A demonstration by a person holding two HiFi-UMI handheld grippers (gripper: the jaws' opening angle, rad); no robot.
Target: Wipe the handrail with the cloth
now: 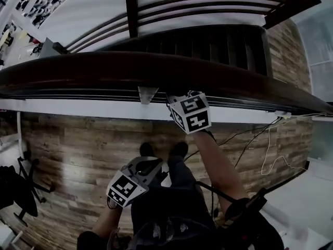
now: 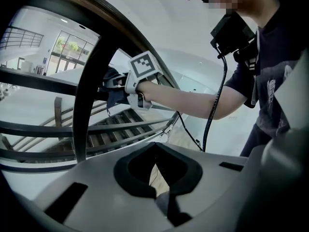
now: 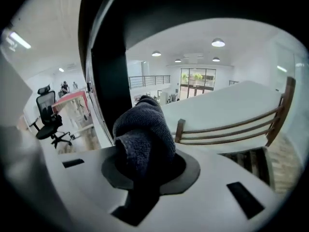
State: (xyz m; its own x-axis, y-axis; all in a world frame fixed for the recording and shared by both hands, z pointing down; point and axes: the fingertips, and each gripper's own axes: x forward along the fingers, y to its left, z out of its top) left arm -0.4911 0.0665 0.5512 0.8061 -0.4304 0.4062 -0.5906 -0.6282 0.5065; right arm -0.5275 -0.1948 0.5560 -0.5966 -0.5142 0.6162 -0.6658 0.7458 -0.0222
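A dark wooden handrail runs across the head view. My right gripper is up against its near side, shut on a bunched dark cloth. In the right gripper view the cloth fills the jaws, and the rail rises as a black band just to its left. The left gripper view shows the right gripper's marker cube and the cloth pressed to the curved rail. My left gripper hangs low near the person's legs, away from the rail. Its jaws look shut and hold nothing.
A metal bracket sits under the rail just left of the right gripper. Beyond the rail a staircase with dark treads drops away. Cables trail over the wood floor at right. An office chair stands at far left.
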